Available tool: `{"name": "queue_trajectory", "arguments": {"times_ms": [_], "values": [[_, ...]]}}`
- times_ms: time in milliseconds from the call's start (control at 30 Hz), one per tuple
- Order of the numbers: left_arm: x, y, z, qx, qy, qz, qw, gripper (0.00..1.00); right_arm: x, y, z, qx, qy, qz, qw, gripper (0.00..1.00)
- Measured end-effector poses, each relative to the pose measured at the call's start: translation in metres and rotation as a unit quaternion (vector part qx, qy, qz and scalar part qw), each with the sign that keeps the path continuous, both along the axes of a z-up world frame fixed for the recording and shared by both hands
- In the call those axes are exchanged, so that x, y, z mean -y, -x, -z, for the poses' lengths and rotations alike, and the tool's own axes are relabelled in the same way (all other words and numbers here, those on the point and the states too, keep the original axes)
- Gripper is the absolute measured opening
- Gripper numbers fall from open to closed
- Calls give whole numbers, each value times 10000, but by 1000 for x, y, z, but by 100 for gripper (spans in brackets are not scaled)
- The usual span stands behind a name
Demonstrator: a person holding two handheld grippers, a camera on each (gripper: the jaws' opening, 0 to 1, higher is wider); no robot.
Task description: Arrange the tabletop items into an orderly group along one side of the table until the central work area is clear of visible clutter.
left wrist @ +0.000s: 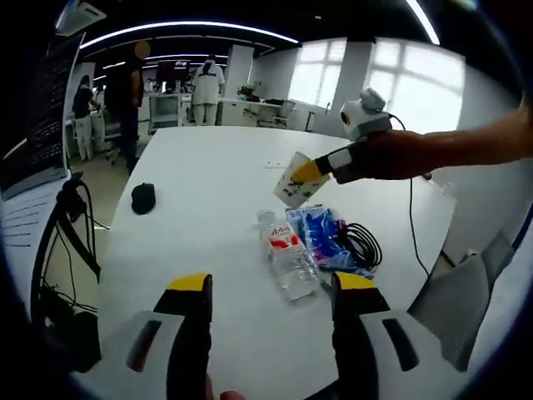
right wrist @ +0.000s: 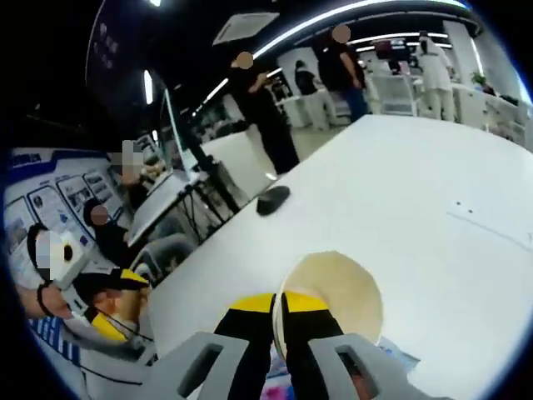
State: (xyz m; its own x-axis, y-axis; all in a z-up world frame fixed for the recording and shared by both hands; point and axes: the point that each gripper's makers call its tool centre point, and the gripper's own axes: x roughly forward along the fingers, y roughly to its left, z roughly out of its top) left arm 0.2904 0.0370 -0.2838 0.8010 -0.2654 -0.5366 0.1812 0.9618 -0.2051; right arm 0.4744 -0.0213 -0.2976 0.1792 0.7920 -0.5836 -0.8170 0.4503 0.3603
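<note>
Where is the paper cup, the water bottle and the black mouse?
paper cup (left wrist: 297, 181): left gripper view, on its side wall.
water bottle (left wrist: 287, 255): left gripper view, on its label.
black mouse (left wrist: 143, 197): left gripper view, on its top.

Ahead of the left gripper, the blue packet (left wrist: 321, 237) partly hides beneath black cable (left wrist: 360, 242); its print's unreadable.

Paper cup (right wrist: 333, 300) rim between right gripper (right wrist: 277, 321) fingers
</note>
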Motion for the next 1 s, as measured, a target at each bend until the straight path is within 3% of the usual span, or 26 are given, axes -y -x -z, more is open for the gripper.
{"name": "queue_trajectory", "arguments": {"times_ms": [167,433,633,1000], "values": [[0,2,3,-29,35,-55,10000,56,-9,-28,16,101,181,83,9997,0],[0,2,6,-61,32,-61,10000,57,-7,-53,32,658,1005,-190,9926,0],[4,3,6,-90,52,-61,9999,57,-5,-57,56,904,1439,-586,9837,0],[0,5,6,-161,23,-119,9998,56,-10,-64,73,989,1847,-862,9740,0]]}}
